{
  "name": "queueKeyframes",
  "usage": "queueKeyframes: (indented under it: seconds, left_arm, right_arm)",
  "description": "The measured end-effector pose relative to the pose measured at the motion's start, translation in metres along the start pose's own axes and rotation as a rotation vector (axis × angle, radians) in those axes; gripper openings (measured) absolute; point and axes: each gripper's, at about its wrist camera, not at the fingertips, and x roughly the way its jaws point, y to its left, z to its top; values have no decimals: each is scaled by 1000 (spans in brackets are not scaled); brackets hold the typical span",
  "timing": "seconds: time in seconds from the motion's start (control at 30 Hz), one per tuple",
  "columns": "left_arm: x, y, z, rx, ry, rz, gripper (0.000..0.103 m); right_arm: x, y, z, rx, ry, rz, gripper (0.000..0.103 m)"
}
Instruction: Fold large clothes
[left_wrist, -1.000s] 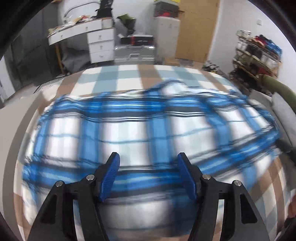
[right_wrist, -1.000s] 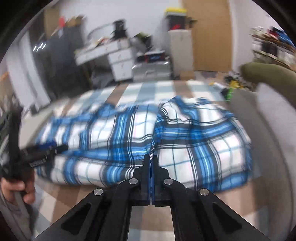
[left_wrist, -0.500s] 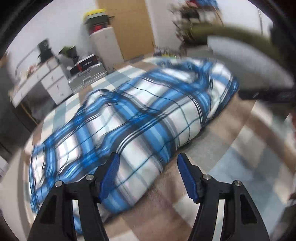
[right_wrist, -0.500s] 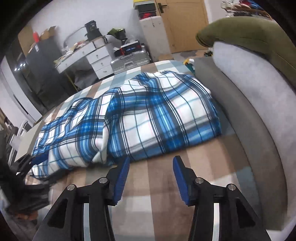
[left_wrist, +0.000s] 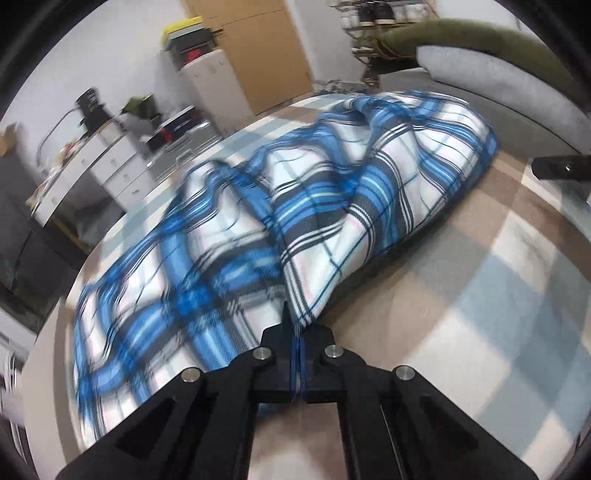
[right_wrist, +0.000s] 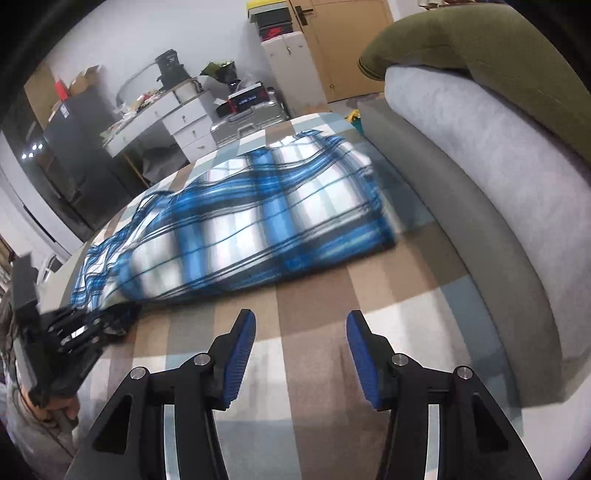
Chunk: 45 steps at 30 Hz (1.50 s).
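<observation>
Fabric caught: left tool (left_wrist: 297, 345) now clenches the blue-and-white plaid garment's (left_wrist: 314, 206) near edge; right tool (right_wrist: 300, 345), released, hangs empty over the checked bed cover (right_wrist: 314, 332).

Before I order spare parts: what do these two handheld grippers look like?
Both match. The left gripper and right gripper have matte black angular finger arms with triangular cut-outs and round silver bolt heads. The pads are blue and ribbed. No cables or markings are visible.

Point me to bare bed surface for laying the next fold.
Free: checked bedspread between the blue plaid garment and the open right gripper, bordered by the grey padded headboard. Crowded: left edge, where the left gripper pinches the garment.
</observation>
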Motion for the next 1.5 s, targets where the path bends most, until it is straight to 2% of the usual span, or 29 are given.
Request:
queueKeyframes:
  seconds: [0.13, 0.27, 0.3, 0.33, 0.37, 0.43, 0.47, 0.53, 0.6, 0.63, 0.67, 0.7, 0.73, 0.77, 0.83, 0.9, 0.97, 1.0, 1.03, 1.07, 1.13, 1.17, 1.2, 1.23, 1.3, 1.37, 1.4, 1.47, 1.5]
  left_arm:
    - [-16, 18, -31, -54, 45, 19, 0]
    - [-7, 19, -28, -95, 46, 14, 0]
    - [-3, 16, -23, -96, 46, 15, 0]
    - [-1, 15, -21, -94, 46, 14, 0]
    - [1, 13, -18, -90, 46, 13, 0]
    - [-2, 11, -22, -82, 48, 3, 0]
    - [-4, 10, -24, -76, 43, -18, 1]
    - [-13, 5, -31, -51, 46, -62, 3]
    - [-16, -5, -29, -19, 31, -95, 5]
    - [-20, -7, -29, -6, 18, -103, 10]
    - [-25, -10, -28, 1, -6, -113, 19]
    - [-31, -10, -28, -4, -29, -124, 26]
    - [-35, -5, -29, -18, -46, -130, 43]
    - [-41, -1, -29, -45, -70, -131, 55]
    - [-52, 14, -32, -107, -112, -141, 57]
    - [-60, 34, -36, -214, -137, -139, 57]
    - [-60, 58, -41, -350, -149, -141, 60]
    - [-59, 70, -43, -429, -153, -142, 61]
    - [-55, 78, -46, -482, -154, -137, 61]
    - [-49, 90, -45, -543, -150, -116, 61]
    - [-38, 101, -47, -604, -145, -62, 61]
    - [-30, 104, -46, -607, -133, -27, 61]
    - [-21, 107, -42, -591, -107, 8, 61]
    - [-12, 107, -40, -579, -81, 35, 61]
    - [9, 113, -37, -578, -19, 80, 61]
    - [16, 122, -41, -602, 13, 90, 61]
    - [18, 123, -41, -609, 12, 83, 61]
    - [12, 119, -45, -592, 2, 77, 61]
    - [11, 117, -45, -570, 4, 80, 61]
  right_arm:
    - [5, -9, -7, 40, 17, 32, 50]
    - [18, -12, -9, 103, 62, 99, 47]
    - [17, -10, -9, 92, 63, 108, 29]
    - [16, -7, -9, 68, 62, 99, 3]
    - [7, -5, -9, 48, 36, 98, 3]
    - [-21, -8, -12, 47, -88, 111, 3]
    - [-34, -11, -14, 52, -122, 98, 3]
    - [-35, -18, -14, 51, -88, 37, 3]
    - [-22, -25, -16, 36, -11, -34, 5]
    - [-17, -27, -18, 30, 22, -69, 11]
    - [-17, -28, -20, 36, 26, -98, 14]
    - [-20, -28, -19, 37, 10, -93, 21]
    - [-23, -26, -19, 30, 1, -74, 33]
    - [-28, -22, -17, 17, -22, -37, 39]
    - [-32, -19, -14, 11, -61, 16, 68]
    - [-26, -19, -6, 47, -75, 100, 74]
    - [-11, -18, -1, 93, -49, 66, 74]
    - [-2, -17, 0, 105, -35, 33, 65]
    - [2, -14, 0, 106, -32, 16, 26]
    - [4, -10, 0, 95, -31, 5, 8]
    - [-17, -3, -2, 57, -124, 47, 7]
    - [-40, 6, -5, -20, -236, 51, 7]
    - [-56, 11, -7, -77, -304, 26, 7]
    - [-60, 10, -6, -88, -314, -4, 7]
    - [-38, 0, 1, -107, -218, -202, 7]
    - [-14, -14, 2, -96, -86, -291, 8]
    - [-10, -20, 1, -94, -56, -315, 12]
    - [-19, -20, -1, -102, -80, -315, 21]
    - [-26, -18, -3, -113, -102, -293, 35]
